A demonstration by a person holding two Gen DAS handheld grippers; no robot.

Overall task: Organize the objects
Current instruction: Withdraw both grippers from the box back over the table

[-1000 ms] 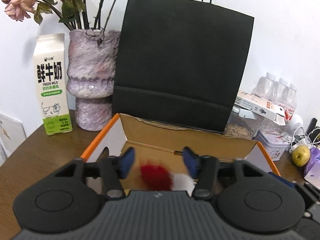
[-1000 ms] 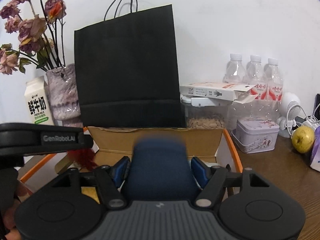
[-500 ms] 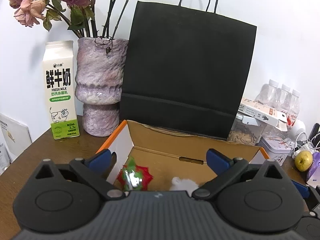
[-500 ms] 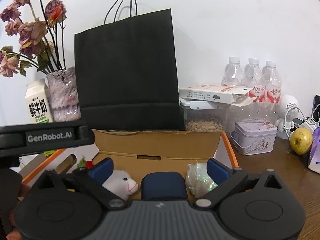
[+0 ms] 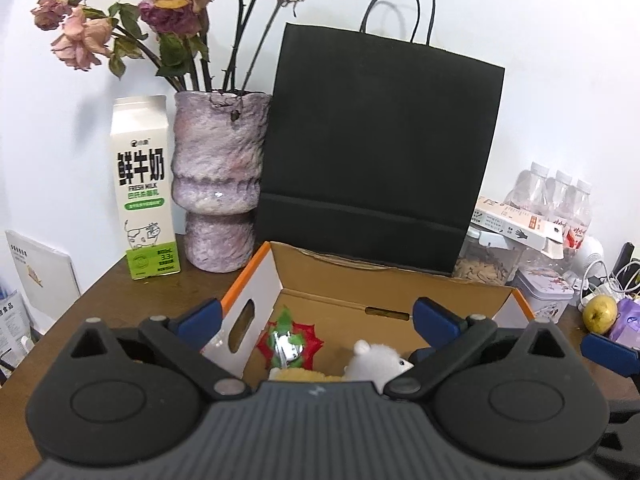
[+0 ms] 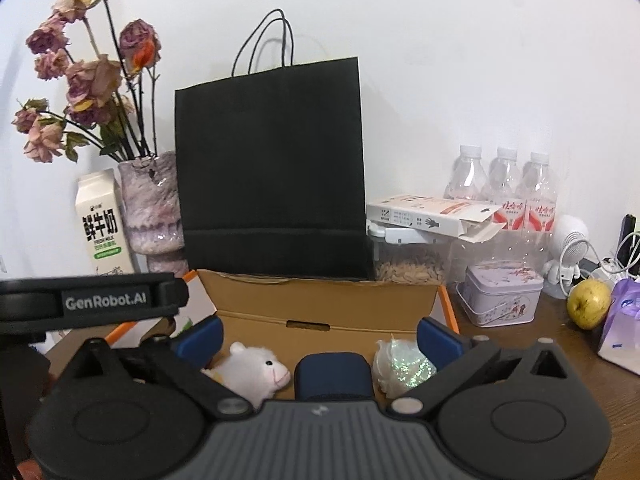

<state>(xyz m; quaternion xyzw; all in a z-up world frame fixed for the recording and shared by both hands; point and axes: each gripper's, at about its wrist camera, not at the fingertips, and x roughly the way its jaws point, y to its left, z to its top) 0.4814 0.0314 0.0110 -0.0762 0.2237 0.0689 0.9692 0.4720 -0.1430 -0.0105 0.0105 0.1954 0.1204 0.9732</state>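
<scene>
An open cardboard box (image 5: 344,280) with orange edges stands on the wooden table in front of me. In it lie a red and green foil ornament (image 5: 289,342), a white plush lamb (image 5: 376,364) and something yellow beside it. The right wrist view shows the box (image 6: 320,296) with the lamb (image 6: 256,372), a dark blue rounded object (image 6: 334,374) and a glittery white bundle (image 6: 402,368). My left gripper (image 5: 316,316) is open and empty above the box's near left side. My right gripper (image 6: 318,336) is open and empty above the box.
A black paper bag (image 5: 380,160) stands behind the box. A milk carton (image 5: 144,188) and a vase of dried roses (image 5: 218,184) stand at the left. Water bottles (image 6: 504,184), a seed jar (image 6: 412,256), a tin (image 6: 500,296) and an apple (image 6: 588,304) crowd the right.
Both grippers opened and pulled up and back. The left let go of the red ornament, the right let go of the dark blue object; both now lie in the box.
</scene>
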